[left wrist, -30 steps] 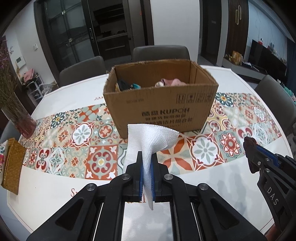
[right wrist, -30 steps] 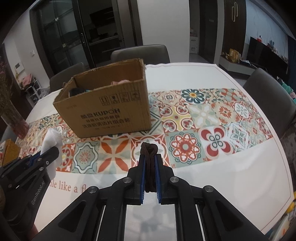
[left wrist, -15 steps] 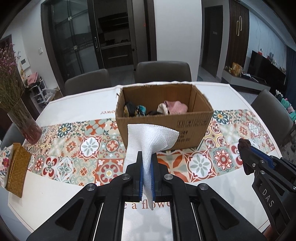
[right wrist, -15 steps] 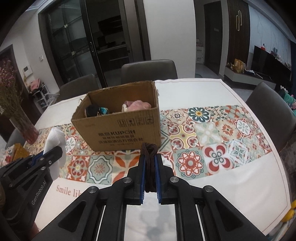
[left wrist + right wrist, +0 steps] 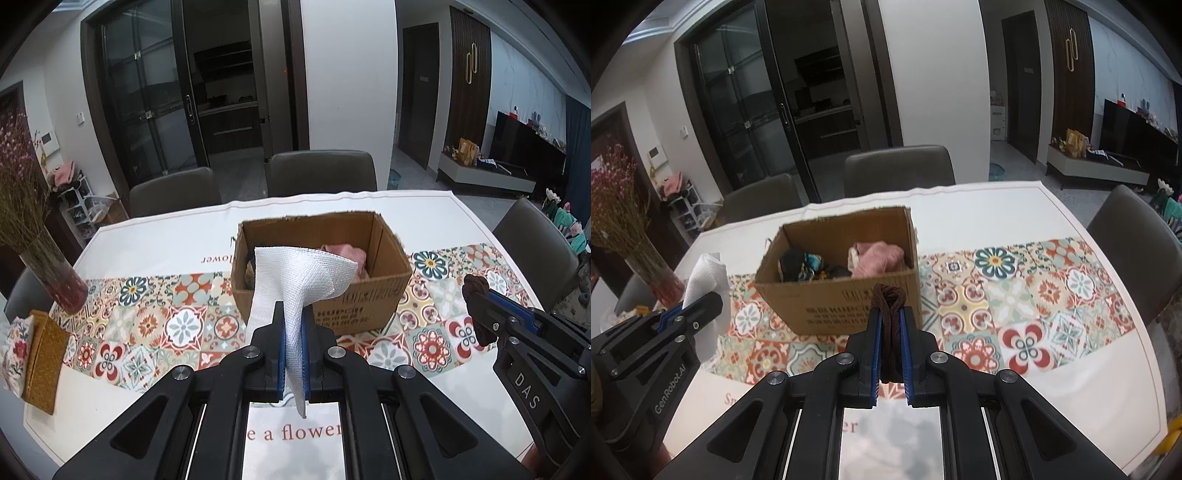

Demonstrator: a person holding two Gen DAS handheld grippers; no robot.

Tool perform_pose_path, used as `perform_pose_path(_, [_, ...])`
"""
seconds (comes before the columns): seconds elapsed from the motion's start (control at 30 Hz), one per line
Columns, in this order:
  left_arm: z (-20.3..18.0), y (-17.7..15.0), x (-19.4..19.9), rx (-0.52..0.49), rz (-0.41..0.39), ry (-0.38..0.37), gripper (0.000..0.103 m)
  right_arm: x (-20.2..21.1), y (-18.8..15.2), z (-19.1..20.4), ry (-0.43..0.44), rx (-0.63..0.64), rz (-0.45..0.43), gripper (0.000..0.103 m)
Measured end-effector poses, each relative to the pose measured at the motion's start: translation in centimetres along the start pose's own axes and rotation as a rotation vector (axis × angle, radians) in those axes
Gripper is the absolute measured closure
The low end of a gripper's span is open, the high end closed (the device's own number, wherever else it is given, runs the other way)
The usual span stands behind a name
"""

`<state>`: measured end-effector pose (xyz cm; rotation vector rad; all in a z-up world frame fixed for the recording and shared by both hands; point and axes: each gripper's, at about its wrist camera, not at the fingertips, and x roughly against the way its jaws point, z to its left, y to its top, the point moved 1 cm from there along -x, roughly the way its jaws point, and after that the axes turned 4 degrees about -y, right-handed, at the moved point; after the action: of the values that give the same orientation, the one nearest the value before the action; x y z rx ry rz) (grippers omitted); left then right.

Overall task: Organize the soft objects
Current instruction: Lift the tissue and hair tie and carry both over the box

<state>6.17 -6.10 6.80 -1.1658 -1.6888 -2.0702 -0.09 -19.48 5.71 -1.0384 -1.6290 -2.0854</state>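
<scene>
My left gripper [image 5: 293, 314] is shut on a white mesh cloth [image 5: 295, 280], held above the table in front of the open cardboard box [image 5: 369, 295]. The cloth also shows in the right wrist view [image 5: 705, 280]. My right gripper [image 5: 889, 306] is shut on a dark brown fabric piece [image 5: 888, 295], also held above the table near the box [image 5: 820, 310]. The brown piece shows in the left wrist view [image 5: 476, 291]. Inside the box lie a pink soft item [image 5: 877, 256] and dark and teal fabric items [image 5: 803, 264].
The table [image 5: 979, 210] has a patterned tile runner [image 5: 1034, 291]. A glass vase of dried flowers [image 5: 55, 280] and a woven yellow mat [image 5: 44, 350] are at the left. Grey chairs [image 5: 319, 173] surround the table.
Both grippers have risen and tilted, so the box now looks smaller and lower, and its inside shows. Both still hold their fabric pieces.
</scene>
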Motion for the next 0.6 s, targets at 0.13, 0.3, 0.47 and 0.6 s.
perform_pose_path(0.13, [0.0,1.6,-0.3,-0.001,-0.007,0.002,0.095,-0.3,1.7,0.0,0.014,0.002,-0.012,0.092])
perform_pose_path(0.3, [0.2,3.4,-1.2,-0.009,-0.01,0.0,0.095,-1.3,3.5,0.4,0.033,0.012,-0.011,0.092])
perform_pose_path(0.47, [0.6,4.7,-2.8,-0.007,0.004,-0.012,0.095,-2.6,4.9,0.7,0.037,0.015,-0.006,0.092])
perform_pose_path(0.6, [1.0,5.6,-3.8,-0.006,0.007,-0.026,0.095,-3.3,6.0,1.2,0.036,0.027,-0.007,0.092])
